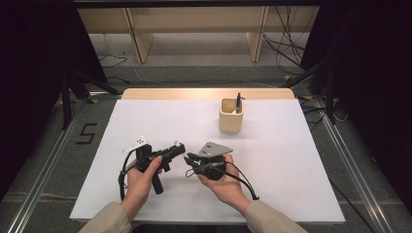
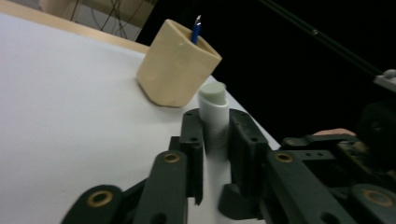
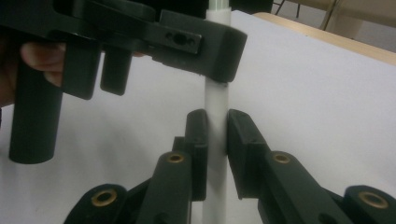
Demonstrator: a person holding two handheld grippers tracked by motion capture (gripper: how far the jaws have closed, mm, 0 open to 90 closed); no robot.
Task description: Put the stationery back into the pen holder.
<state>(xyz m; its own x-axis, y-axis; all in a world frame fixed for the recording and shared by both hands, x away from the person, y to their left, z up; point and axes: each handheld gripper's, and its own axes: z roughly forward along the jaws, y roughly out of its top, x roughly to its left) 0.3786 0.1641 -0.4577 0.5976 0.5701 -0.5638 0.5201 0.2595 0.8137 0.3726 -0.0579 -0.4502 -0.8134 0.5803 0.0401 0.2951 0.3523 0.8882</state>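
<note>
Near counter's front edge: left gripper (image 2: 215, 140) and right gripper (image 3: 217, 135) jaws both pinching white plastic pen (image 3: 217, 105); cap still on; beige holder (image 1: 231, 115) awaits.

lab recording bay: white table (image 1: 291, 165), dark curtains, floor rails (image 1: 43, 170), loose cables (image 1: 286, 46).

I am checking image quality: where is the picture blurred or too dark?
High view: lamp-lit white table, surroundings nearly black. Left gripper view: beige cup fairly sharp, the near gripper on the white pen soft. Right gripper view: near gripper blurred, background dim.
</note>
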